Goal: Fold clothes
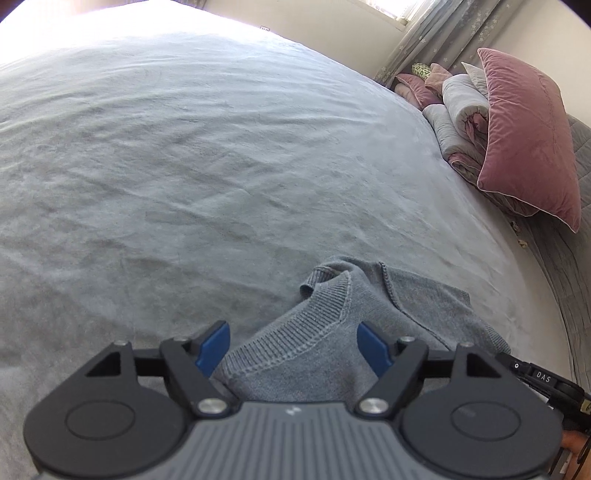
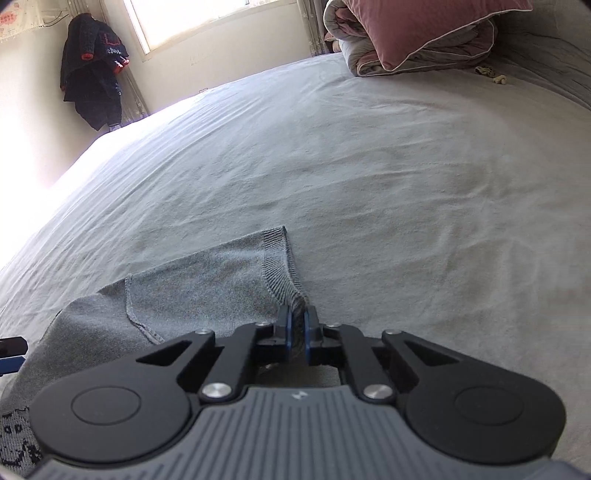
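One soft, limp grey sweater (image 2: 207, 273) lying on bed (image 2: 406, 184) | right fingers (image 2: 297, 325) pinching ribbed hem | left fingers (image 1: 293, 345) spreading around neckline, gripping nothing

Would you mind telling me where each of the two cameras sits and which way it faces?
Left wrist: on the left hand-held gripper, looking down across the bed toward the pink pillow; its open jaws straddle the grey sweater without pressing it.
Right wrist: on the right hand-held gripper, facing the window and a hanging dark jacket; its jaws are shut on the sweater's ribbed edge.
Shared: bed, sweater, pillow; each view shows a bit of the other gripper at its edge.
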